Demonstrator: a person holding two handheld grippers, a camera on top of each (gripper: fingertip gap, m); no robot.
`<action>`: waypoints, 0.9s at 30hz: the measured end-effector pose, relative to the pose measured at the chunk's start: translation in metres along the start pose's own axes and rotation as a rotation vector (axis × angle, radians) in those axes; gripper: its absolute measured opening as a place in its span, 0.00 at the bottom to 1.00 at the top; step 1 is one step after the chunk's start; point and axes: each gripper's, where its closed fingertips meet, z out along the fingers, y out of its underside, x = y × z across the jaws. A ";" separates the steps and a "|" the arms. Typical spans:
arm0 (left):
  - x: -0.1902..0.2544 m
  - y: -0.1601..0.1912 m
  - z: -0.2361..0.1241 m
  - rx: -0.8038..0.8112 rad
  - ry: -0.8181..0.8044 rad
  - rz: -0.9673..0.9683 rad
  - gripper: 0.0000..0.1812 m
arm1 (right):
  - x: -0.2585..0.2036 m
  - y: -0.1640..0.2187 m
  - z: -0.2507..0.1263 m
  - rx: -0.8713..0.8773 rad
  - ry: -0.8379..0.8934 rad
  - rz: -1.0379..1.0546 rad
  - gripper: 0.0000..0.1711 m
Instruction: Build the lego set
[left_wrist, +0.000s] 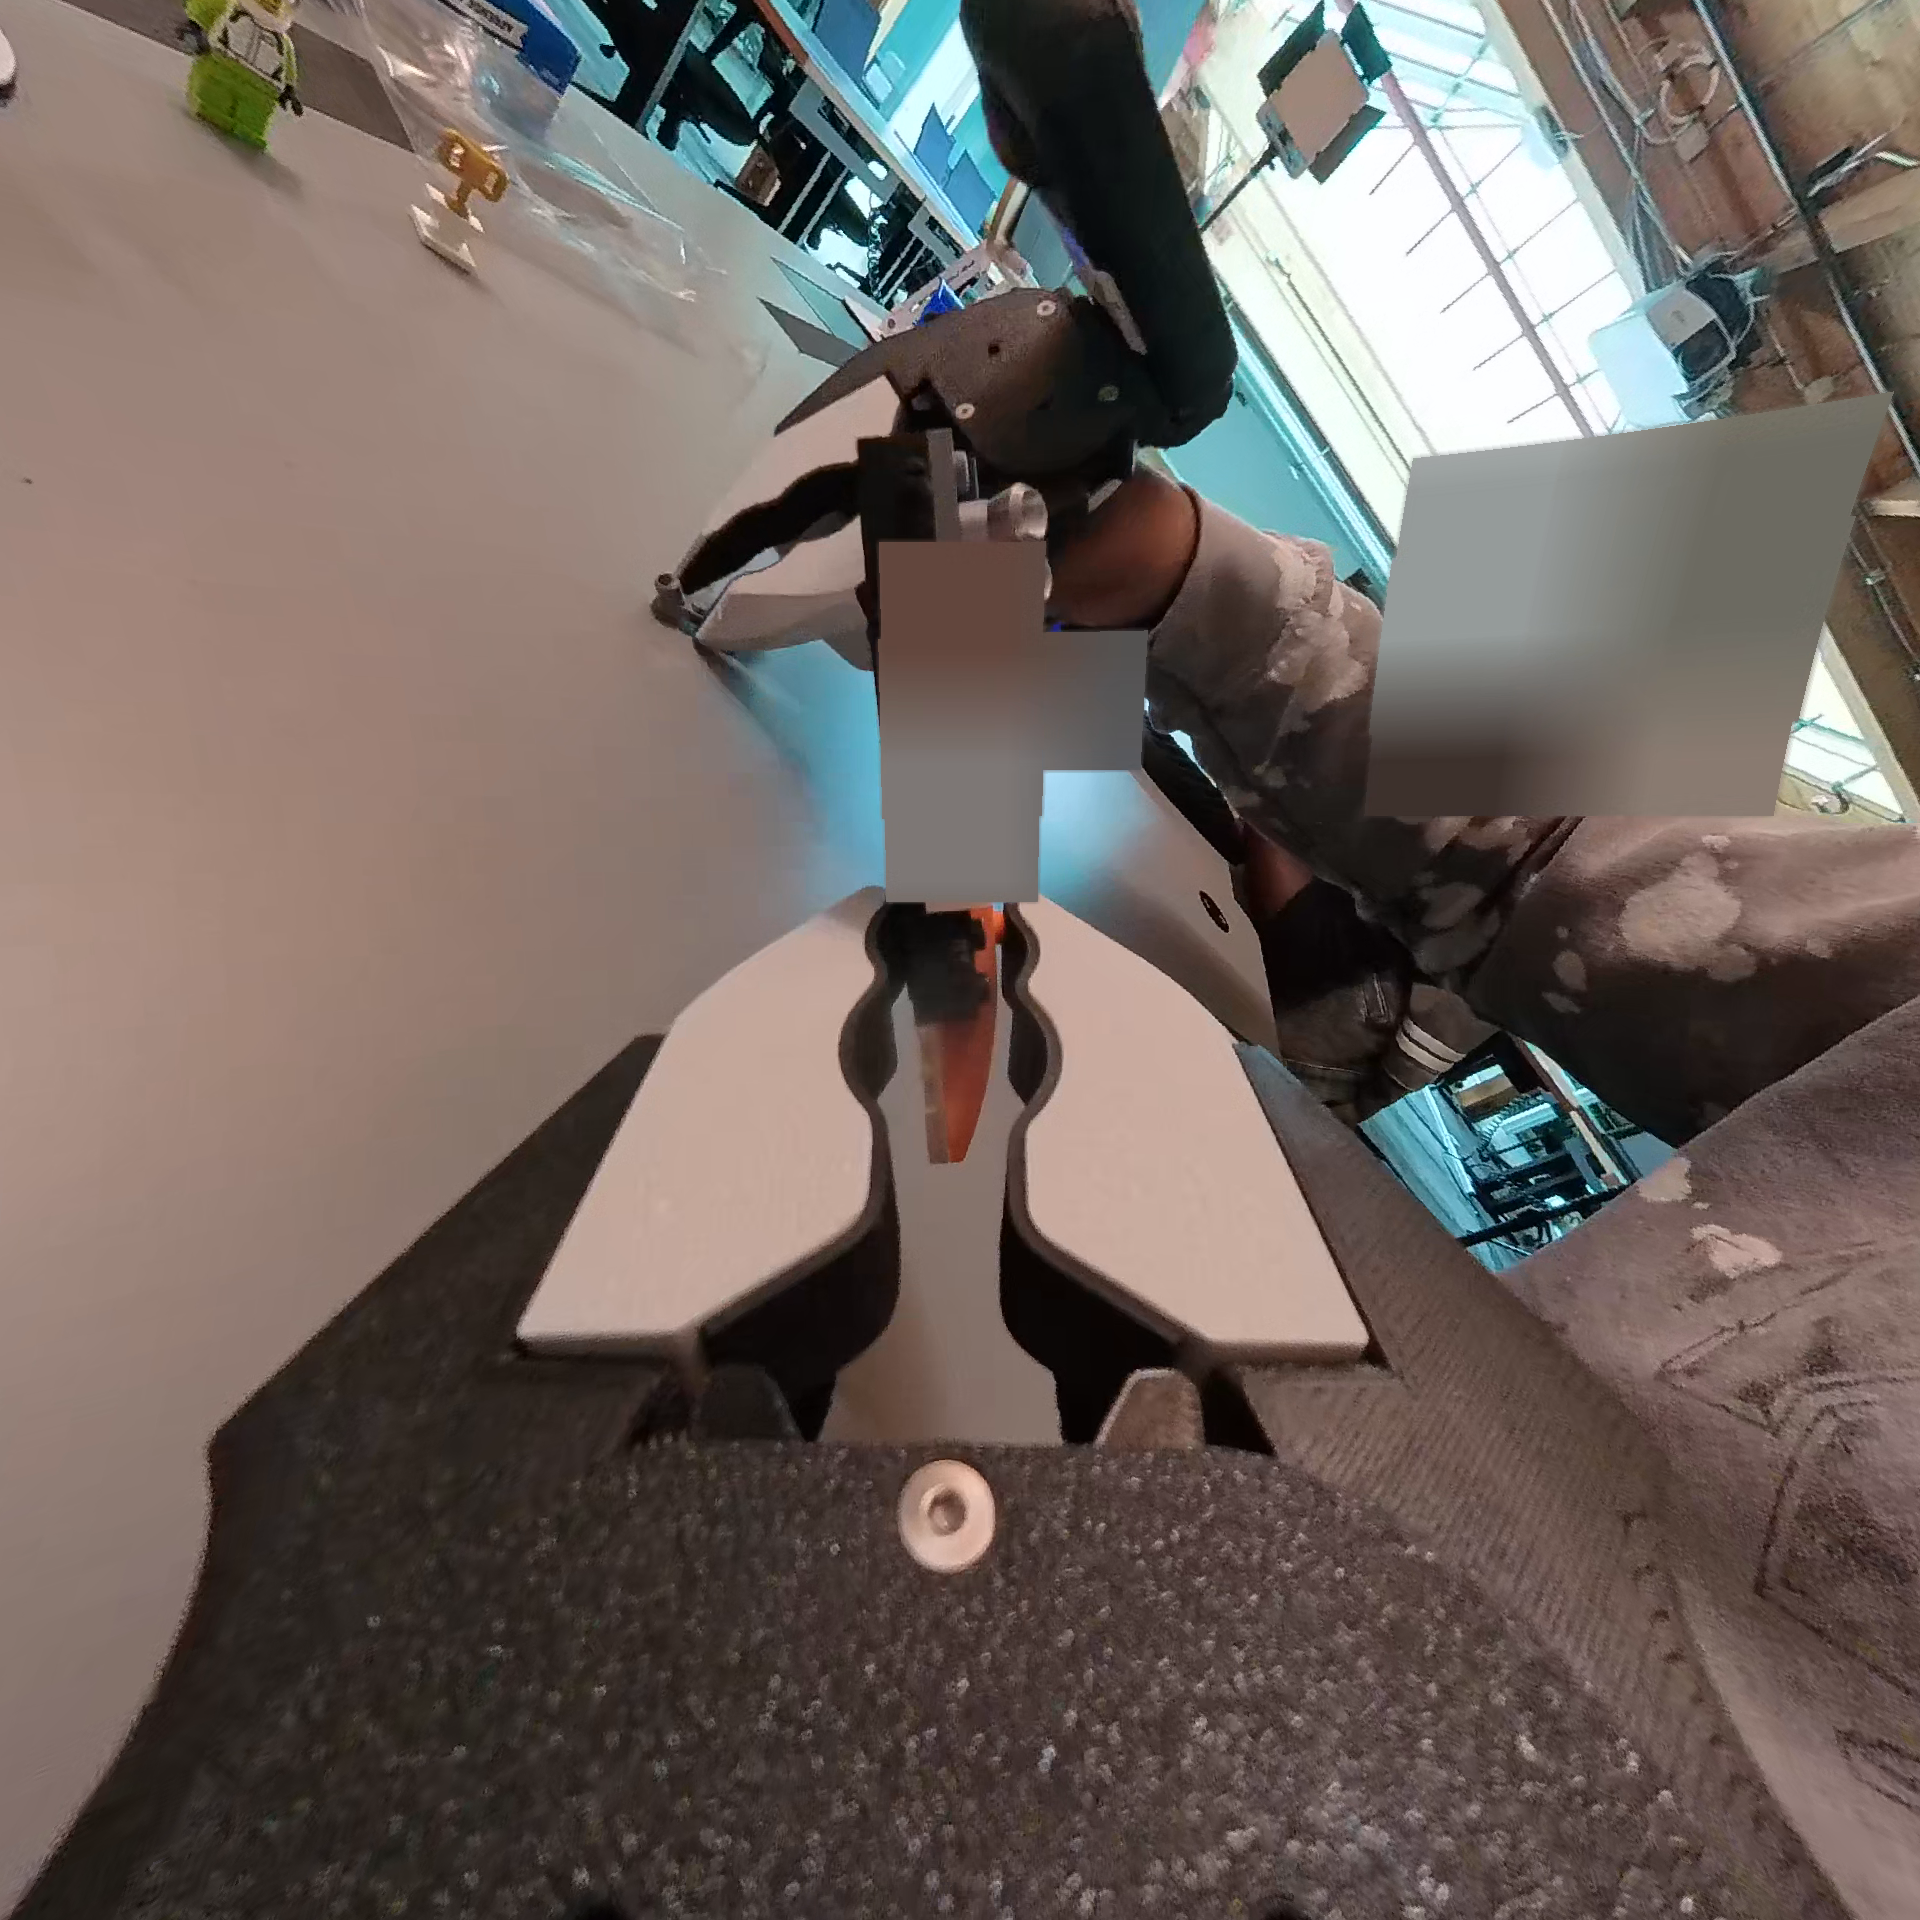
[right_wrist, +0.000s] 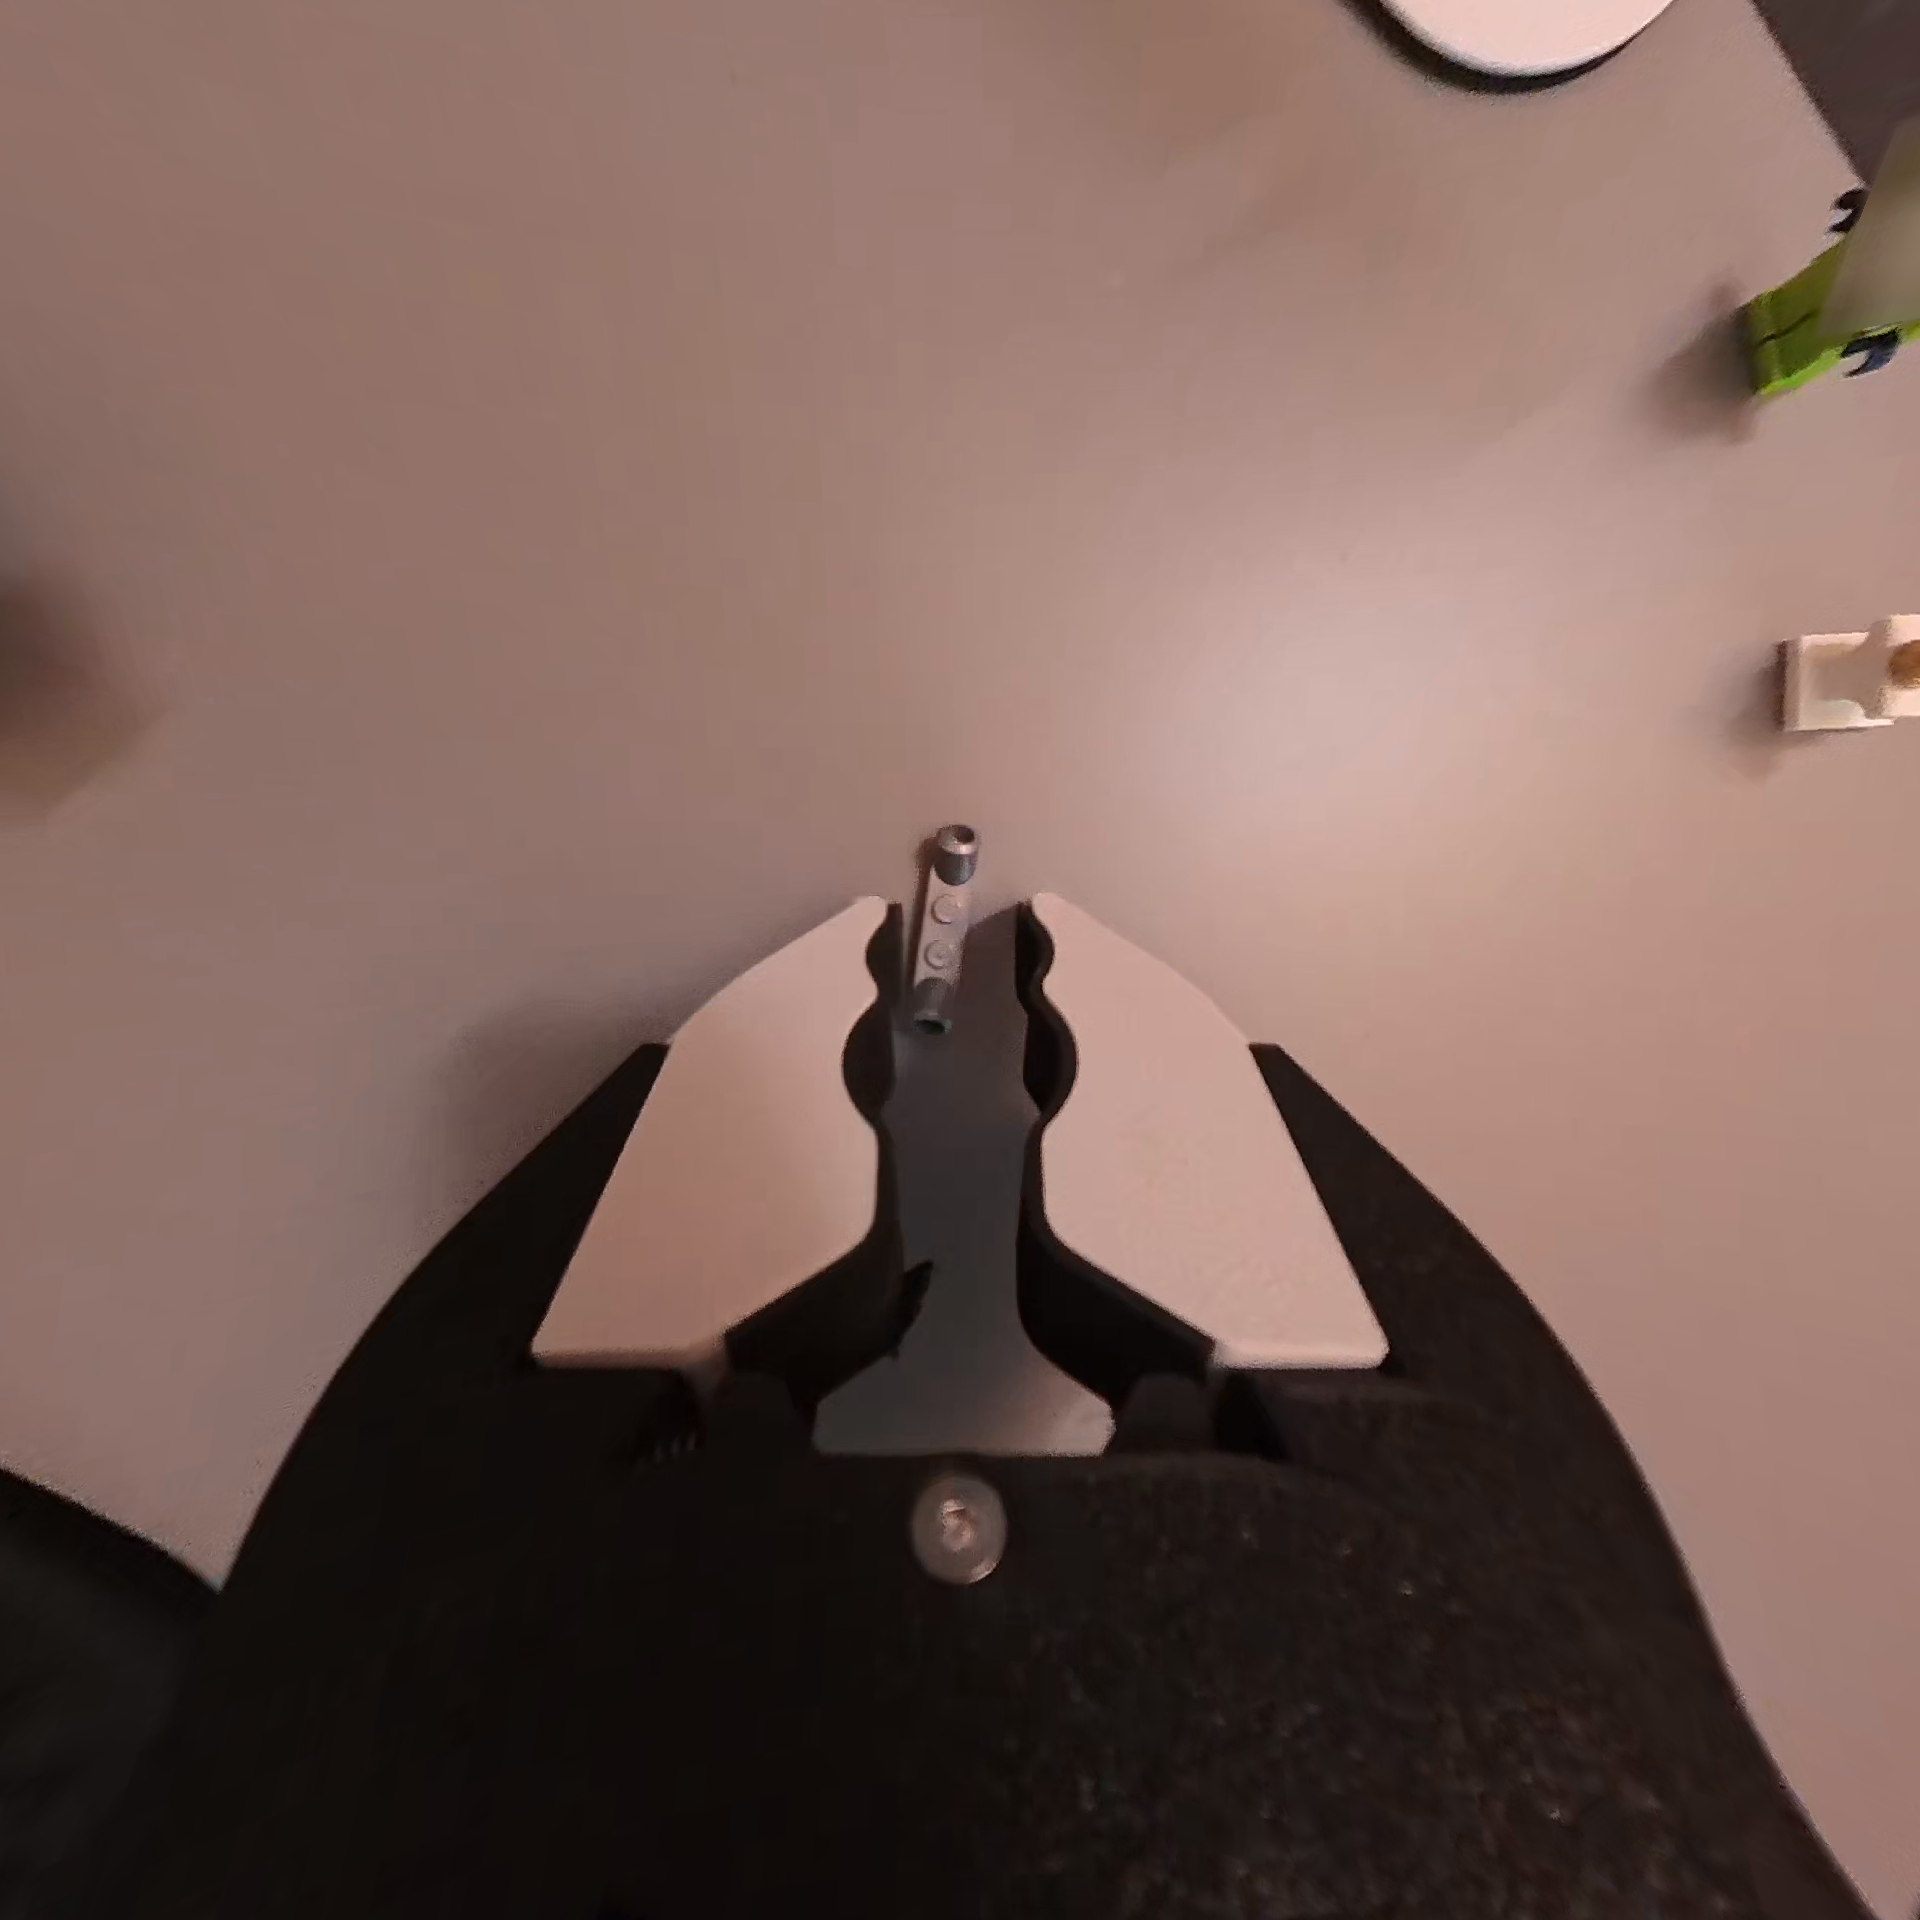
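Between the fingers of the left hand-held gripper (left_wrist: 943, 925) sits one orange-and-black lego piece (left_wrist: 958, 1049), its orange wedge pointing back toward the camera; the tips are partly hidden by a blurred patch, though the jaws look closed on the piece. Two hand-held grippers show in all. The right hand-held gripper (right_wrist: 954, 904) points down at the grey worktop (right_wrist: 520, 416), jaws apart, with one grey bar (right_wrist: 940, 940) lying on the worktop between its tips, closer to the left finger; whether it touches that finger cannot be told. That bar is slim, with two round studs on top and a small cylinder at each end. In the left wrist view the same gripper (left_wrist: 691, 613) rests its tips at the bar (left_wrist: 670, 597). Farther off stand one lime-green figure (left_wrist: 241, 73) and one white piece with a gold part (left_wrist: 457, 208), near each other, with clear plastic bags (left_wrist: 540, 135) beside them.
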 end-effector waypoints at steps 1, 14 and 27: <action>0.000 0.000 0.000 0.000 -0.001 0.000 0.10 | 0.000 0.000 0.001 -0.001 0.003 -0.006 0.10; 0.000 0.000 0.001 0.000 0.002 -0.005 0.10 | -0.096 -0.104 -0.075 0.356 -0.050 -0.309 0.04; 0.011 -0.005 0.000 0.029 0.081 -0.029 0.10 | -0.121 -0.110 -0.077 0.315 -0.059 -0.407 0.06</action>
